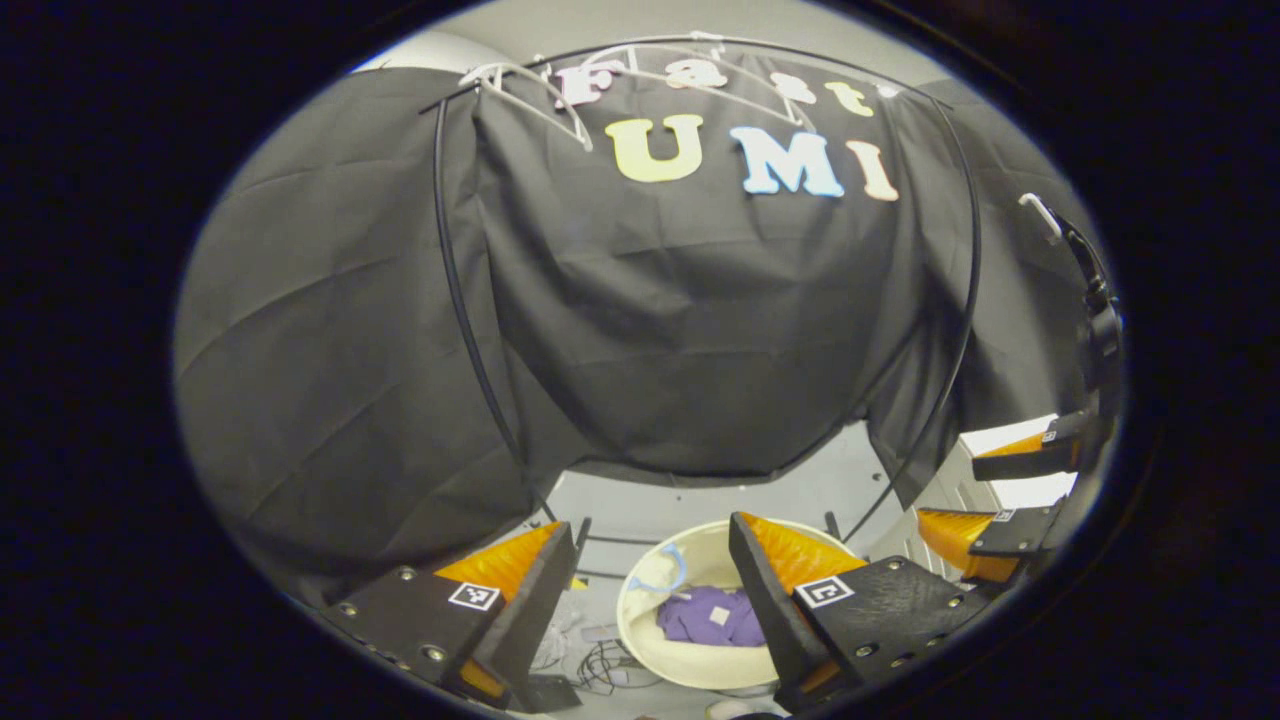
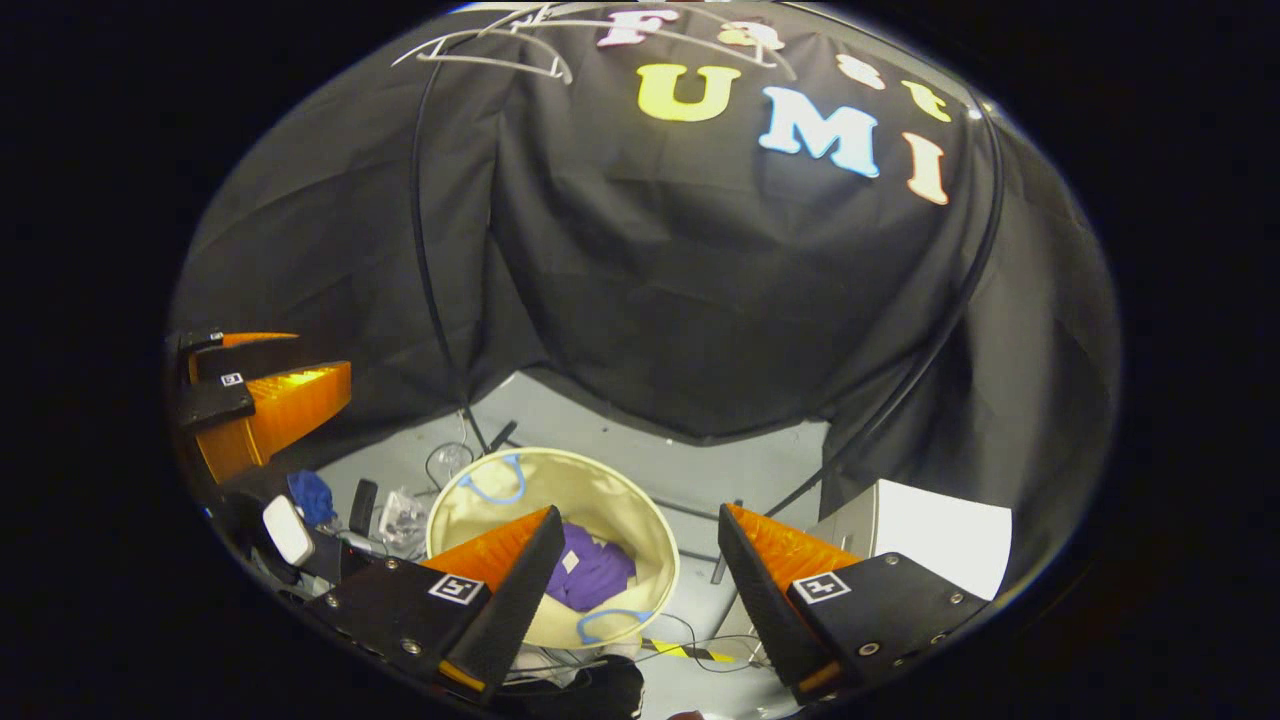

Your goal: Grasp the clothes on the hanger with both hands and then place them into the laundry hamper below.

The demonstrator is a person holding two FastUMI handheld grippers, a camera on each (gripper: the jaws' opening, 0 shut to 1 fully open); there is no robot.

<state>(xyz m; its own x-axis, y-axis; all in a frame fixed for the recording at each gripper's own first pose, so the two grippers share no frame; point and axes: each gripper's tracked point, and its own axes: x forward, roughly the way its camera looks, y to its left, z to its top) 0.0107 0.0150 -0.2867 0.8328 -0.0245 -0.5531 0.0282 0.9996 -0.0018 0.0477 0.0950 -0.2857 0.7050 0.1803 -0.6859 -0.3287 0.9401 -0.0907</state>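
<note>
Black cloth wall point(image 1: 690, 330); grey floor point(image 2: 640, 450); cables point(image 1: 600, 665)

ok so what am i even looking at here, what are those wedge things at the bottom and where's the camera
Each picture comes from a fisheye camera riding on a hand-held gripper a person carries. The wedges at the bottom are that gripper's two fingers. In the left gripper view, the left hand-held gripper is open and holds nothing; the other one shows at the right edge. The right hand-held gripper is also open and empty. Below stands a cream laundry hamper with a purple garment already inside. White hangers hang up top.
</note>
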